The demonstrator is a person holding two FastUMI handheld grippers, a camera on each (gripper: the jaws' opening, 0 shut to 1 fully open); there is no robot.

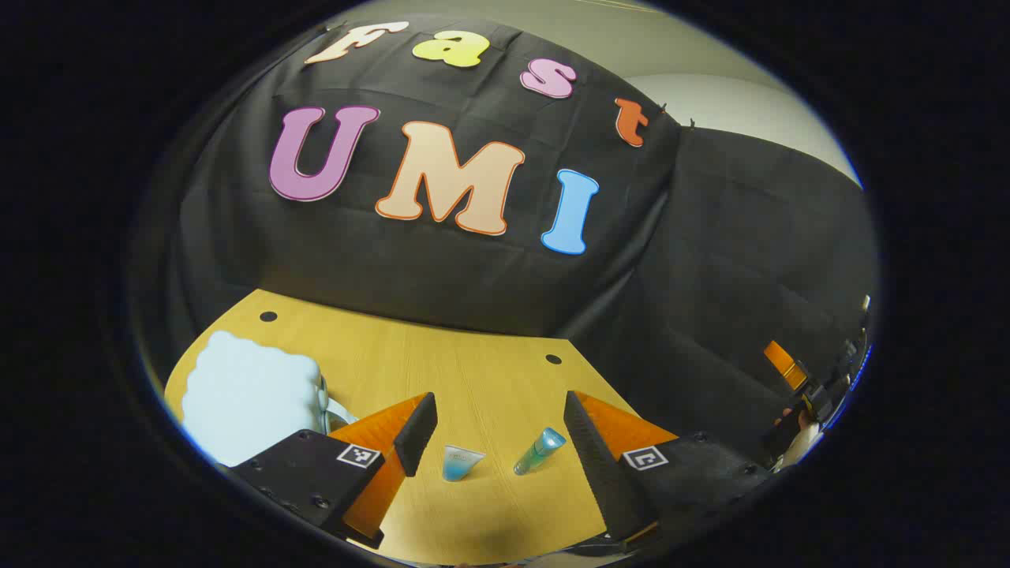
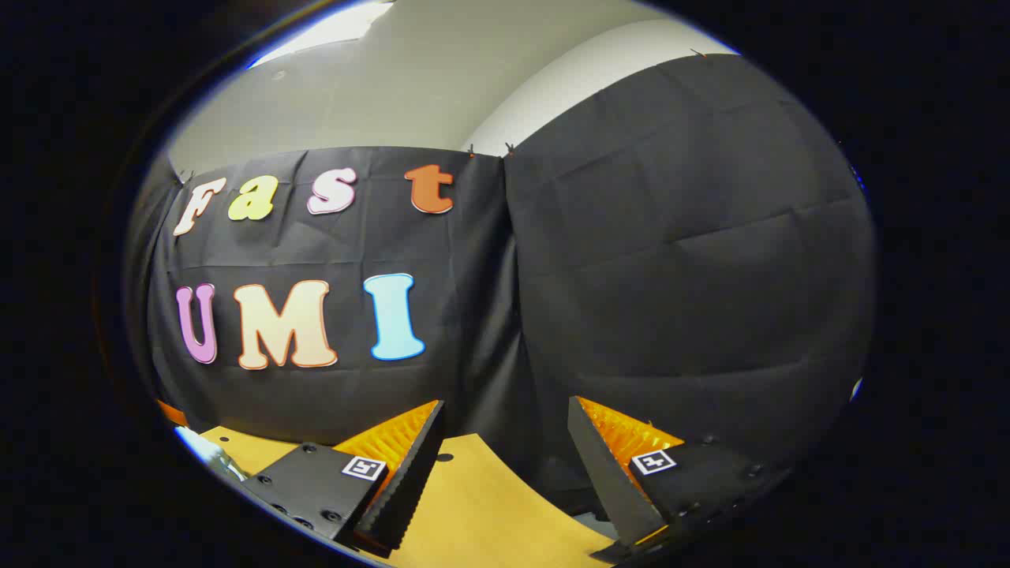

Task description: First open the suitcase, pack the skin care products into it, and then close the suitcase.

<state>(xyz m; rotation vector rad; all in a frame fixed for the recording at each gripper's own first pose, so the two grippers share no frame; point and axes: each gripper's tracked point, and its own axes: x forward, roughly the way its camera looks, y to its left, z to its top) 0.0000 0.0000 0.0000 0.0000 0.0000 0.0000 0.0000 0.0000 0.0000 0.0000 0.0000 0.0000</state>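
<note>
In the left gripper view a pale blue suitcase (image 1: 248,394) lies shut on the wooden table (image 1: 473,379) at the left. Two skin care products lie on the table between my left gripper's fingers: a small blue-and-white tube (image 1: 459,461) and a teal tube (image 1: 540,450). The left gripper (image 1: 497,410) is open above the table, holding nothing. Far right, the other gripper (image 1: 797,394) and a hand show at the edge. In the right gripper view my right gripper (image 2: 505,418) is open and empty, over the table's far corner (image 2: 481,505), facing the booth wall.
The black cloth wall stands close behind the table on the back and right sides. Two small dark holes (image 1: 268,316) mark the tabletop near its back edge. A pale object (image 2: 207,454) shows at the lower left of the right gripper view.
</note>
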